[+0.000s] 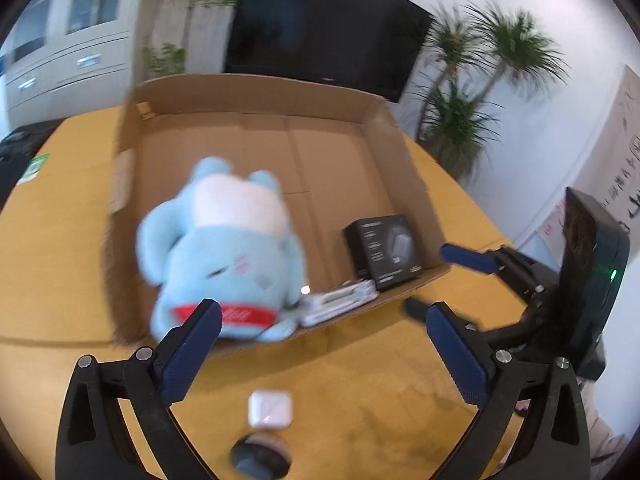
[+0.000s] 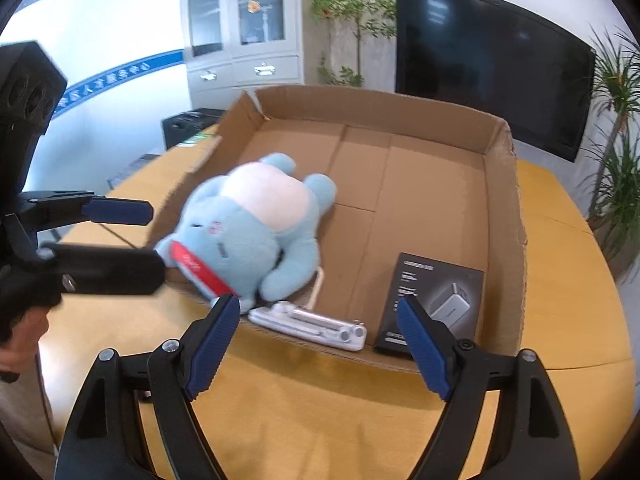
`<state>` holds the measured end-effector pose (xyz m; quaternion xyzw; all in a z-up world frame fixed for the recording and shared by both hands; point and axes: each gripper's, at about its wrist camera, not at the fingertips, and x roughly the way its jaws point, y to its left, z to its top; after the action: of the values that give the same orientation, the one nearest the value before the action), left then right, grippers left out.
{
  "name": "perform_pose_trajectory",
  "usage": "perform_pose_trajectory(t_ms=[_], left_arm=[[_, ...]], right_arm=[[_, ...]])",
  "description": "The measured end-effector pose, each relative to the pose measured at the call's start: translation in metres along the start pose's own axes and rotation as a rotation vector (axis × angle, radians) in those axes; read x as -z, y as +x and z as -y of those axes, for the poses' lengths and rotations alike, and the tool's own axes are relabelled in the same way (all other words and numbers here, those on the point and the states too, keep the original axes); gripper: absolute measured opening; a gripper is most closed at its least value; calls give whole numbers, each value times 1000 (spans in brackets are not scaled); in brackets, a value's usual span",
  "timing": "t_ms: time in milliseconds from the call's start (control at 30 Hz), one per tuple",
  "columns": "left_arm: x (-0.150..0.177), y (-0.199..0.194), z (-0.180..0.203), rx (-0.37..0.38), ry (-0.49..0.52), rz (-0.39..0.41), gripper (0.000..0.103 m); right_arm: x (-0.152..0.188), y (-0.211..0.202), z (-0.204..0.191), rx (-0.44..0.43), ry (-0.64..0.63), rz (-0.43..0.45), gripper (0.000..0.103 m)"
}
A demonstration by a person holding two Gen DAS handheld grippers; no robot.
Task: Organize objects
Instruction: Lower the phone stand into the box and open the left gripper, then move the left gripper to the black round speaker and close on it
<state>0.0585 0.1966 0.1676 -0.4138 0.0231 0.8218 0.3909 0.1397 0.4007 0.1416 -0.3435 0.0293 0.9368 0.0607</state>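
A light blue plush toy (image 1: pixel 224 256) with a red collar lies in the shallow cardboard box (image 1: pixel 256 96), blurred, its head over the near wall; it also shows in the right wrist view (image 2: pixel 256 232). A black product box (image 1: pixel 382 250) and a silver flat gadget (image 1: pixel 340 304) lie in the box's near right corner, also in the right wrist view: product box (image 2: pixel 434 304), gadget (image 2: pixel 312 326). A white earbud case (image 1: pixel 269 409) and a round dark object (image 1: pixel 260 456) sit on the table below my open, empty left gripper (image 1: pixel 324 348). My right gripper (image 2: pixel 320 348) is open and empty before the box.
The yellow wooden table (image 2: pixel 320 420) carries the cardboard box (image 2: pixel 502 216). The other gripper shows in each view: the right one at the right (image 1: pixel 468 260), the left one at the left (image 2: pixel 120 236). A dark screen (image 2: pixel 488 60), a cabinet (image 2: pixel 244 32) and plants (image 1: pixel 472 92) stand behind.
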Motion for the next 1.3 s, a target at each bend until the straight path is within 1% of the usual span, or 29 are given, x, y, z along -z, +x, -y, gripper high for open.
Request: perform_pose_trajectory(t_ms=[100,233,300,400,433,500,533,633,667,833,900,1000,1133,1233,1300], left_arm=[[23,-16,-22,-73,-58,-7,103],[61,-26,-45,-132,-108,-33,103],[83,-26,-54,-151,-133,-54,103],[117,-27,-59,-138,-150,-55,103],[129,-27,-59,-121,-153,-53,103],[144,-23,-57,-98,-143,-68,103],[150,-19,-56,-93,-134,-81,103],[164,-8,-54,-96,-116,-112,103],[167,-4,-53,-90,-110,-118,103],[172,15,-54,-88,-96,-151,103],[172,21,-56,-70,-93,-158,103],[170,32,-57,-48,-94,-170,103],[165,42,-60,-38,-84,-186,103],[163,48,-59,-30,-77,-190,103],[162,52,-59,-25,-71,-193,103]], right_arm=[[0,-5,-7,-53,11,15,83],[7,-4,-20,-144,23,4,83],[12,-2,-27,-172,15,-11,83],[24,3,-42,-241,1,-53,83],[30,8,-47,-285,15,-78,83],[39,15,-53,-340,41,-120,83],[46,22,-56,-379,70,-156,83],[59,37,-66,-447,113,-232,83],[63,43,-71,-455,122,-255,83],[74,69,-88,-431,181,-350,83],[77,79,-97,-411,196,-390,83],[79,87,-108,-398,189,-423,83],[78,97,-121,-372,158,-451,82],[78,103,-128,-372,147,-468,82],[80,107,-132,-374,144,-486,75]])
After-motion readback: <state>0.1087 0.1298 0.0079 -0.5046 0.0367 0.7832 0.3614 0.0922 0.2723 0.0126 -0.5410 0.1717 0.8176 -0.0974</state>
